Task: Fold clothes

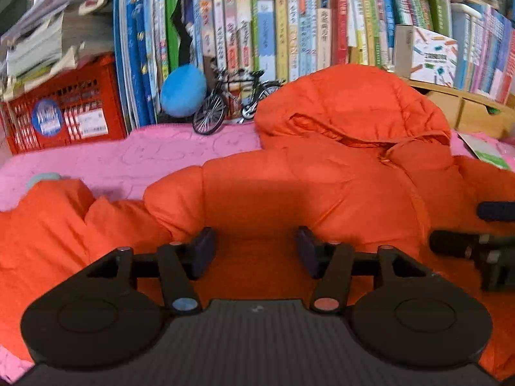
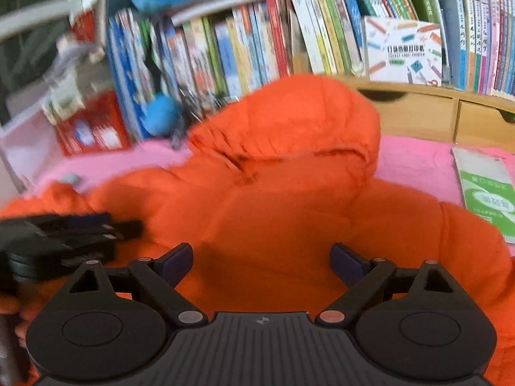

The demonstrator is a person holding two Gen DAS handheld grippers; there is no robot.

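An orange hooded puffer jacket (image 1: 322, 173) lies front up on the pink bedspread (image 1: 145, 157), hood toward the bookshelf. It also fills the right wrist view (image 2: 283, 199). My left gripper (image 1: 256, 251) is open and empty, low over the jacket's lower body, left of the zipper. My right gripper (image 2: 261, 262) is open and empty over the jacket's body below the hood. The right gripper's fingers (image 1: 457, 244) show at the right edge of the left wrist view. The left gripper (image 2: 96, 228) shows at the left in the right wrist view. One sleeve (image 1: 48, 225) lies out to the left.
A bookshelf full of books (image 1: 289, 32) stands behind the bed. A red crate (image 1: 64, 112), a blue plush ball (image 1: 183, 90) and a model bicycle (image 1: 231, 99) sit at its foot. Wooden drawers (image 2: 450, 115) stand at the right. A green booklet (image 2: 486, 193) lies on the bedspread at the right.
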